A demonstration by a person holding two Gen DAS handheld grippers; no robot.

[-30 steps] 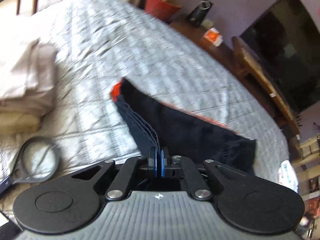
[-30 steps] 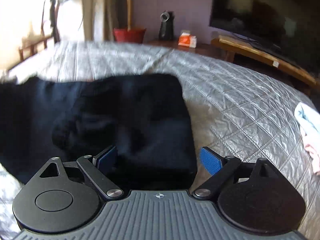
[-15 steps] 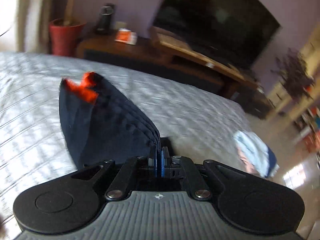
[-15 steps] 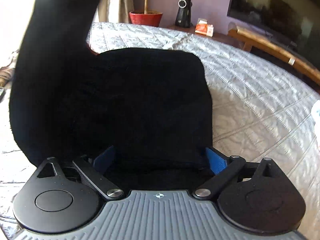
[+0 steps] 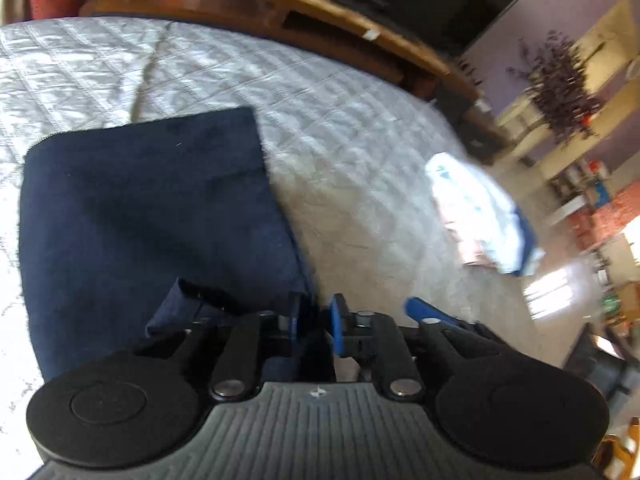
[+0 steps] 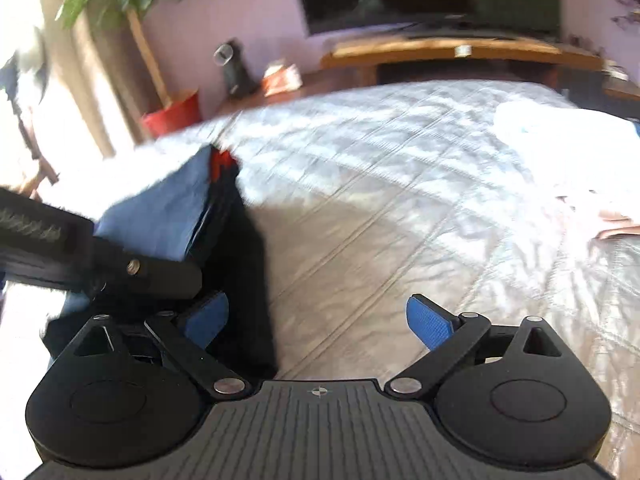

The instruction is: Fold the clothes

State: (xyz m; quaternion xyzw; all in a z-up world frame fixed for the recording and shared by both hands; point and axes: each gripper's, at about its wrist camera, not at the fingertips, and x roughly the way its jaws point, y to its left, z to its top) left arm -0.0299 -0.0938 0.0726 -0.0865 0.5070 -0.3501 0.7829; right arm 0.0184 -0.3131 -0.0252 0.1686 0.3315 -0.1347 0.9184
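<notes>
A navy garment (image 5: pixel 152 208) lies folded flat on the quilted grey bed (image 5: pixel 360 152). My left gripper (image 5: pixel 316 314) sits at its near right corner with its jaws opening. The cloth's edge rests against the left pad, and the pads no longer press it. In the right wrist view the same garment (image 6: pixel 168 208) lies at the left, a red-orange trim (image 6: pixel 220 162) showing at its far end. My right gripper (image 6: pixel 316 320) stands wide open over bare quilt beside the cloth, nothing between its fingers.
A white and blue cloth (image 5: pixel 480 216) lies near the bed's right edge. Beyond the bed are a wooden TV bench (image 6: pixel 440 50), a television, a red plant pot (image 6: pixel 172 114) and a black canister (image 6: pixel 236 68).
The left gripper swung across and down, laying the garment it held onto the bed, and its jaws parted. The right gripper slid off the garment to its right side.
</notes>
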